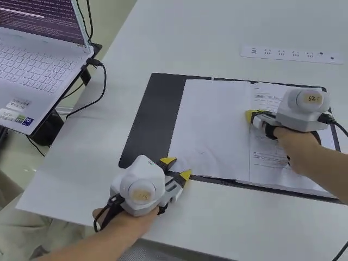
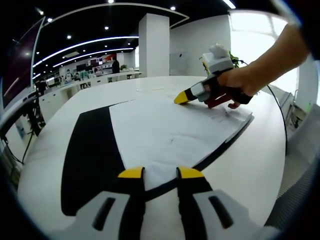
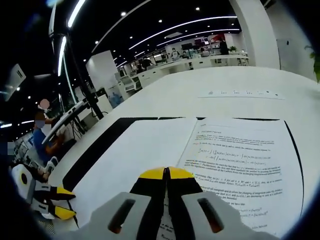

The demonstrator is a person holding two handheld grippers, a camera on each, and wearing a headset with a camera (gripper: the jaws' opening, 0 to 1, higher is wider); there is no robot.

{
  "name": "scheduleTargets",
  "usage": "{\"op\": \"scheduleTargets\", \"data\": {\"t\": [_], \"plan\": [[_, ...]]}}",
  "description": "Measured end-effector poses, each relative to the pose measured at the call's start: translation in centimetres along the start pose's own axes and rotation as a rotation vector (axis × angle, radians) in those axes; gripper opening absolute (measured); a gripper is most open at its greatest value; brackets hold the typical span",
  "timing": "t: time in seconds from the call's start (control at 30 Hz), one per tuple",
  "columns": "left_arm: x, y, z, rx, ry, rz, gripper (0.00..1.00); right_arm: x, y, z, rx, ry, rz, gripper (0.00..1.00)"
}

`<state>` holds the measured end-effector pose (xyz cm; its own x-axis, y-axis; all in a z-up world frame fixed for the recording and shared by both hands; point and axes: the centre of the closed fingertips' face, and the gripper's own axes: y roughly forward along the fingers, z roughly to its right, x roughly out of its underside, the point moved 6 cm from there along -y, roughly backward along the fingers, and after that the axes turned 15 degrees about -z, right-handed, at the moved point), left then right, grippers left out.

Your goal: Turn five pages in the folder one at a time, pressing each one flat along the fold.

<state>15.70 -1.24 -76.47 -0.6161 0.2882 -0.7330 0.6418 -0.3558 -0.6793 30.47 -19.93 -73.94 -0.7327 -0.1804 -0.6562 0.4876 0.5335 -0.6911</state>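
Note:
A black folder (image 1: 152,119) lies open on the white table. A blank white page (image 1: 212,125) lies over its left half and a printed page (image 1: 269,157) over its right. My right gripper (image 1: 251,117) is shut, its yellow tips down on the paper at the fold; in its own view the shut jaws (image 3: 166,174) point along the fold between the blank page (image 3: 145,145) and the printed page (image 3: 240,150). My left gripper (image 1: 176,168) is open at the folder's near edge, nothing between its jaws (image 2: 160,174). The right gripper (image 2: 182,97) shows across the blank page (image 2: 165,130).
An open laptop (image 1: 32,54) stands at the far left on a stand, with black cables (image 1: 92,87) trailing toward the folder. A white power strip (image 1: 291,54) lies beyond the folder at the back right. The table's near edge runs just behind my left hand.

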Motion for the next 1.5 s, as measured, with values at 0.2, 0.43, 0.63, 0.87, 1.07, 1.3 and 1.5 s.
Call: {"op": "scheduleTargets", "data": {"t": [0.2,0.43,0.63,0.87,1.07,1.3,1.5], "plan": [[0.0,0.0,0.0,0.0,0.003,0.001,0.24,1.0,-1.1,-0.8,-0.009,0.01,0.006,0.0],[-0.1,-0.2,0.1,0.0,0.0,0.002,0.24,2.7,-2.0,-1.8,-0.012,0.001,-0.008,0.0],[-0.1,-0.3,0.1,0.0,0.003,0.004,0.24,4.1,-3.0,-2.6,-0.024,0.004,-0.018,0.0],[-0.1,-0.5,0.2,0.0,0.003,0.007,0.24,5.7,-3.4,-3.6,-0.029,-0.032,-0.044,0.0],[-0.2,-0.5,0.2,0.001,0.0,0.007,0.24,7.3,-4.2,-4.4,-0.027,-0.029,-0.054,0.0],[-0.2,-0.5,0.2,0.001,-0.001,0.003,0.24,9.8,-5.5,-5.2,-0.044,-0.016,-0.073,0.0],[-0.2,-0.6,0.2,0.001,0.006,-0.004,0.24,11.1,-6.4,-6.1,-0.058,0.014,-0.094,0.0]]}}
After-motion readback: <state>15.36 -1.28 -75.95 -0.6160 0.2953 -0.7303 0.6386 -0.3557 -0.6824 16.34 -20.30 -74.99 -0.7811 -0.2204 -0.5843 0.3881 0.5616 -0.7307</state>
